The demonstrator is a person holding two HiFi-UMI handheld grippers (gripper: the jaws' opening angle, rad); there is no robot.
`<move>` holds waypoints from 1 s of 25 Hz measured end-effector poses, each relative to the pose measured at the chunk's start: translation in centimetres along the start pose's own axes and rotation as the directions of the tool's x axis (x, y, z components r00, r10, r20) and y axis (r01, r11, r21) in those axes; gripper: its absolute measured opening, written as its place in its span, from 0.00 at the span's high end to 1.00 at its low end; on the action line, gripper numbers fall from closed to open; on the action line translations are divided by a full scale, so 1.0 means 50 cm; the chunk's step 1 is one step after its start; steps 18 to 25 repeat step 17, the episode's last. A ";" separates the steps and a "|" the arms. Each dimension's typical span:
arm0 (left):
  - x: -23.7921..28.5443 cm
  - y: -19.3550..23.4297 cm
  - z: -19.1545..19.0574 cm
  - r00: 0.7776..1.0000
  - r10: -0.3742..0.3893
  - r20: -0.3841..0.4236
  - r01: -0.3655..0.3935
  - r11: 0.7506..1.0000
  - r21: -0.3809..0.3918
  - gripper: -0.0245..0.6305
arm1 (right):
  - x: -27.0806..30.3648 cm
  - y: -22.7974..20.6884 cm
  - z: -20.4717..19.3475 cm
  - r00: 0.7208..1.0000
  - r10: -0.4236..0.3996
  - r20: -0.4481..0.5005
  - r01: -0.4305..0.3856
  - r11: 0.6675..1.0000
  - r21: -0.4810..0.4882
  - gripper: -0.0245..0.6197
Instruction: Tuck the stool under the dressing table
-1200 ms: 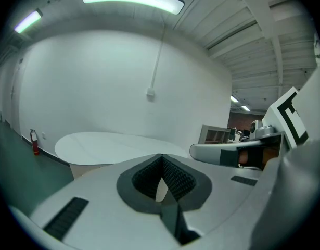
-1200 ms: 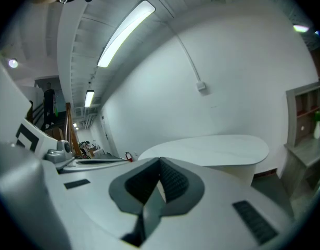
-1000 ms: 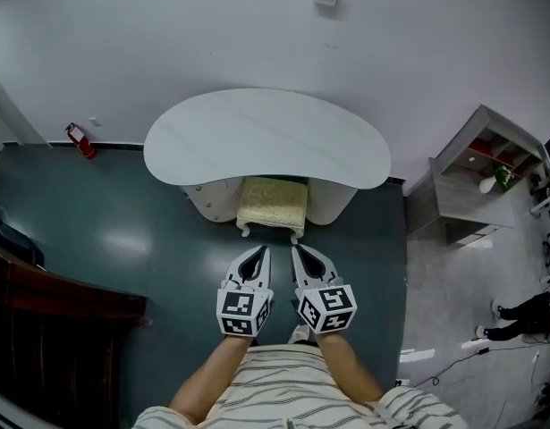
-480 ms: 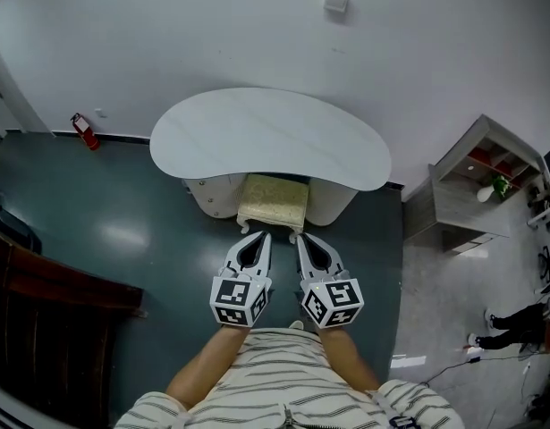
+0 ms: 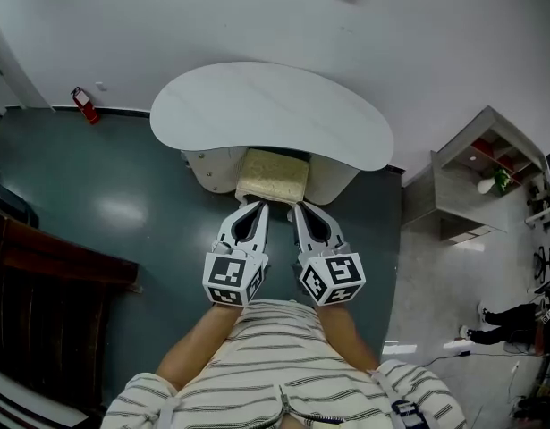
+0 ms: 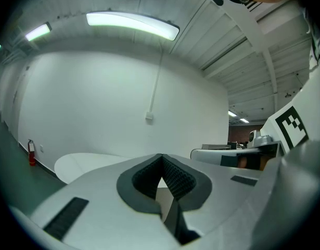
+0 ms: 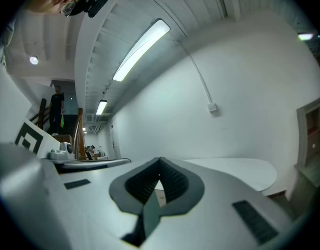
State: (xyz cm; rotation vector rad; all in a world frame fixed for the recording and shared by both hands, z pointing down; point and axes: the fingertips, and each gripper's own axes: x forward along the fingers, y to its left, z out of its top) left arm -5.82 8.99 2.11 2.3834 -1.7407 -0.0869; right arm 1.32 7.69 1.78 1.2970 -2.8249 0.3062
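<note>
**Under the dressing table: stool pushed in, both grippers clenched on nothing**

From above your head, the white kidney-shaped dressing table (image 5: 266,114) stands against a white wall, on a dark green floor (image 5: 122,213). The stool (image 5: 273,175), with a cream cushioned seat, sits between the table's two curved white base panels. Its far part is hidden beneath the table top, and only the near part of the seat shows. Your left gripper (image 5: 253,206) and right gripper (image 5: 300,209) reach forward side by side, their tips just at the seat's near edge. Whether they touch it cannot be told from this angle. Each gripper carries a cube with black-and-white square markers, close to your striped shirt (image 5: 275,365). A red fire extinguisher (image 5: 82,105) stands by the wall at the left, and a grey shelf unit (image 5: 476,177) stands at the right.

Left gripper view: the jaws are pressed together at the tips, and nothing sits between the dark ribbed pads (image 6: 176,178). Beyond them the table top stretches pale and flat, with the extinguisher at the far left and a long ceiling light (image 6: 133,25) overhead.

Right gripper view: these jaws are likewise squeezed together, with nothing held. The table top lies ahead to the right, with a small wall box (image 7: 214,108) above it.
</note>
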 end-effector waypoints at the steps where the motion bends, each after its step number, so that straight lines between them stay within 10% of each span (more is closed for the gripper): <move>1: 0.000 0.000 0.002 1.000 0.002 0.003 -0.002 1.000 0.003 0.95 | 0.000 0.002 0.000 1.000 0.004 0.001 -0.004 1.000 -0.001 0.94; 25: 0.006 0.005 0.012 0.999 0.007 0.038 -0.008 1.000 0.002 0.95 | 0.002 -0.006 0.012 0.999 0.010 0.040 -0.009 1.000 -0.019 0.94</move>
